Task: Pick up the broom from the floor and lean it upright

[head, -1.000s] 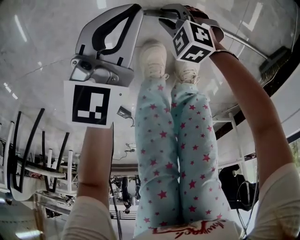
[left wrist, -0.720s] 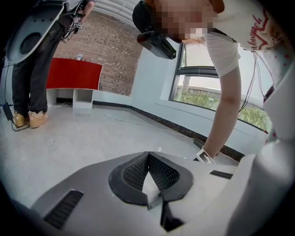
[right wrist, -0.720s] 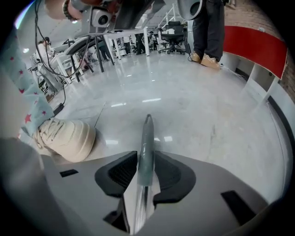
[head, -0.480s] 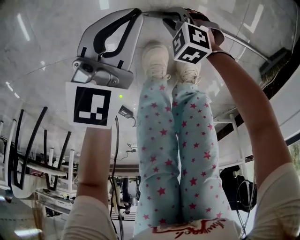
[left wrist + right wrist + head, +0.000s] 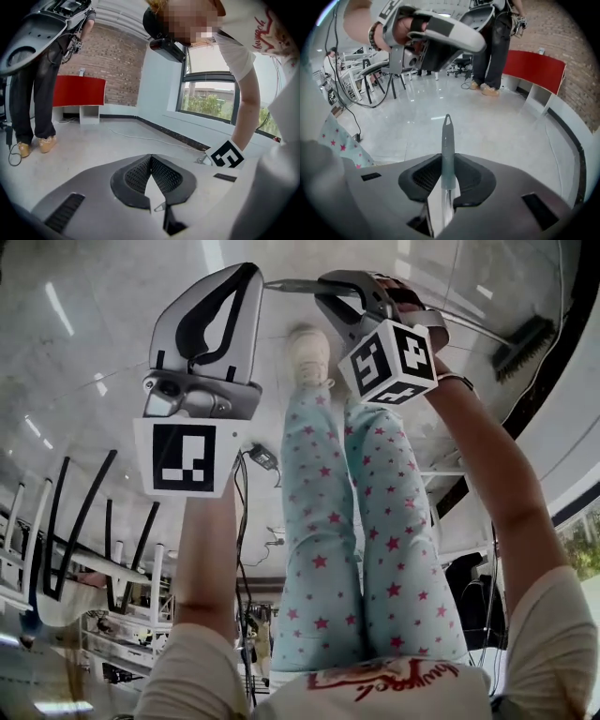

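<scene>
Broom pinched at its handle by the right gripper, fingers just closing; left gripper fingers pressed together

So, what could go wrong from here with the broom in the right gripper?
The right gripper, whose jaws have just been closing on the broom handle, holds it near its very tip, so the long rest with the brush may swing or slip out. The left gripper is shut and empty, so nothing steadies the handle yet.
</scene>
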A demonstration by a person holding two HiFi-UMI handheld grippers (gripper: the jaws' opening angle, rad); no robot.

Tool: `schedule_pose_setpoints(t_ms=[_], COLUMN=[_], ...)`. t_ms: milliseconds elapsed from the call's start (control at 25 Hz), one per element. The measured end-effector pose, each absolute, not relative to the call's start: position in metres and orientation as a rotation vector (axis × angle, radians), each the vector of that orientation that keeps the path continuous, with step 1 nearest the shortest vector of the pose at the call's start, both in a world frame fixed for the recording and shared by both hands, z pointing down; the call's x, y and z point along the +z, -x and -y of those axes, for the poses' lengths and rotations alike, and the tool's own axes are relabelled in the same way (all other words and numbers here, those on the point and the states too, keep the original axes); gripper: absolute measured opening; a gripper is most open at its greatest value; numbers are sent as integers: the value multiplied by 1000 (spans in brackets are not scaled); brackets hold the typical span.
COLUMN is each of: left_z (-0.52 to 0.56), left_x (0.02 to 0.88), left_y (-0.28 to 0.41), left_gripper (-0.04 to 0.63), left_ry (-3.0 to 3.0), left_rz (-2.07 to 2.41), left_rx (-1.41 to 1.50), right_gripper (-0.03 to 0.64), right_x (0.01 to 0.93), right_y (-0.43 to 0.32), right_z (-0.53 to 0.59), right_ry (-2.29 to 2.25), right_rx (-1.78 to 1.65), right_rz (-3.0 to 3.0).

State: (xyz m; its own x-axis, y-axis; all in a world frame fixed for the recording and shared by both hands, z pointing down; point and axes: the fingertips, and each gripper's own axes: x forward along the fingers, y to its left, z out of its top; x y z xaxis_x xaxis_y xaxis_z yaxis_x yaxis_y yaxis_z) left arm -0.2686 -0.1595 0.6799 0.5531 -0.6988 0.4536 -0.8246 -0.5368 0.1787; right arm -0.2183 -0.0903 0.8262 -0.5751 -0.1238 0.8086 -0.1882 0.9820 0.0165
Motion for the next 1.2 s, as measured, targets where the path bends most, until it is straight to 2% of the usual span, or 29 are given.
schedule_pose_setpoints(t_ms=[440, 640, 1200], left_z=[197, 197, 169], left_x=[508, 430, 292], left_y=[289, 273, 253], left_gripper=[21, 21, 21], left_ry=[-2462, -2503, -2611], left_rz=[1428, 1399, 1317], left_rx=[459, 393, 318], right_gripper=[98, 97, 95], right_x=[603, 508, 338], right_y=[214, 213, 191], right_z=[137, 147, 149], right_ry=[-495, -628, -932], right_rx=[51, 59, 18], right_rz=[2372, 2417, 2493])
